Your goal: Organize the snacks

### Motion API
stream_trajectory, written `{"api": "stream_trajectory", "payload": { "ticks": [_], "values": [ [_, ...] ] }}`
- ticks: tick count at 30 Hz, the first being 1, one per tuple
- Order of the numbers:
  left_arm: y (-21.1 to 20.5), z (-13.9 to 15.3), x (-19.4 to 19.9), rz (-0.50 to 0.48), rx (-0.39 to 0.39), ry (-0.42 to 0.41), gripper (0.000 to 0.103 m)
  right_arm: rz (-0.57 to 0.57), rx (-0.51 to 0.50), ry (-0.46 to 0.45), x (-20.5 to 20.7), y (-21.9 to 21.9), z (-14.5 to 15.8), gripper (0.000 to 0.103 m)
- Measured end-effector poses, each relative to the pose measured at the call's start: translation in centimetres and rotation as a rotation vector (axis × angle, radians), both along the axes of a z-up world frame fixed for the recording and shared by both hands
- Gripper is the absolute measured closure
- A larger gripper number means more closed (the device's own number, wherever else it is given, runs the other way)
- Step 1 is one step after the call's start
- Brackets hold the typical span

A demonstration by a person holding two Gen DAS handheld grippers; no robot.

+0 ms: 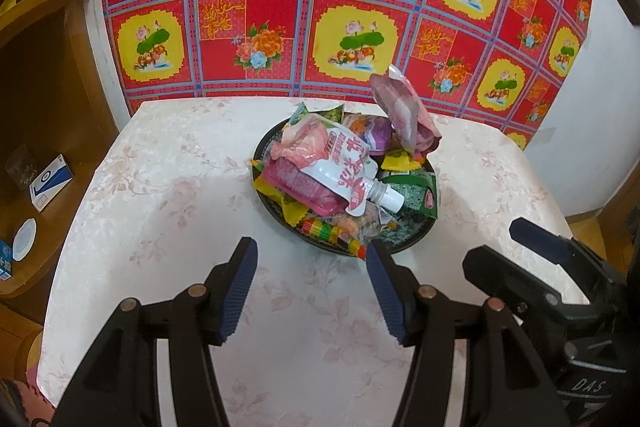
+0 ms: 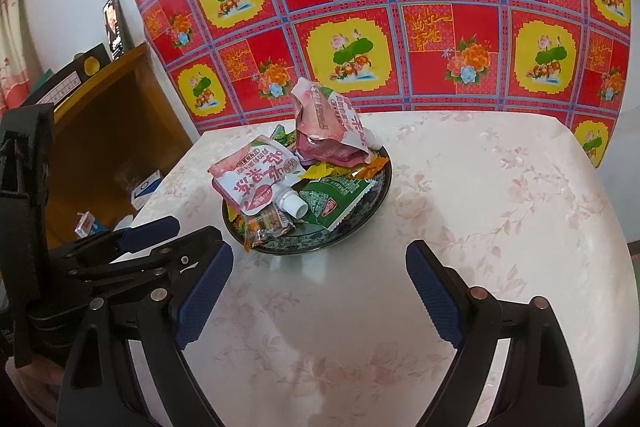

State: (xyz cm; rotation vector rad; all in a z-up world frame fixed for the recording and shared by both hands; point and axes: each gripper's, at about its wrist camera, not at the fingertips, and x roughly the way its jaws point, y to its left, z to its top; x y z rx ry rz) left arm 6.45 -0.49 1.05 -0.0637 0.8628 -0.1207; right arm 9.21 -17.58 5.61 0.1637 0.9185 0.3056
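Snacks are heaped on a dark round plate that sits on the worktop toward its far edge, close to the red-and-yellow patterned cloth hanging behind. Going left to right across the pile in the left wrist view: a white-and-pink spouted pouch lies on top with its cap pointing at the near right, a striped candy pack pokes over the near rim, a purple packet sits behind, a green sachet lies at the right side, and a second pink pouch stands tilted at the far right of the plate. No loose snack shows on the worktop's near edge or its corners, so the gathering looks largely done; what may remain, as a judgement only, is tidying the leaning pouch and the overhanging pack. To the left of the worktop, a wooden shelf holds small boxes. The left claw hangs over the bare near half of the worktop, released and holding nothing, its right pad close to the striped candy pack. The right claw hovers just beside it to the right, spread wide and empty, pointing at the plate from the near edge.
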Motion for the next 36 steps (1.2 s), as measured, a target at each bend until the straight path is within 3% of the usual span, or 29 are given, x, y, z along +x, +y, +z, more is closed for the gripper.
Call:
{"api": "stream_trajectory", "payload": {
  "ticks": [36],
  "values": [
    [-0.04,-0.32,-0.06,-0.001,0.003,0.005,0.043,-0.003,0.004,0.01,-0.06,0.11,-0.33,0.013]
  ]
}}
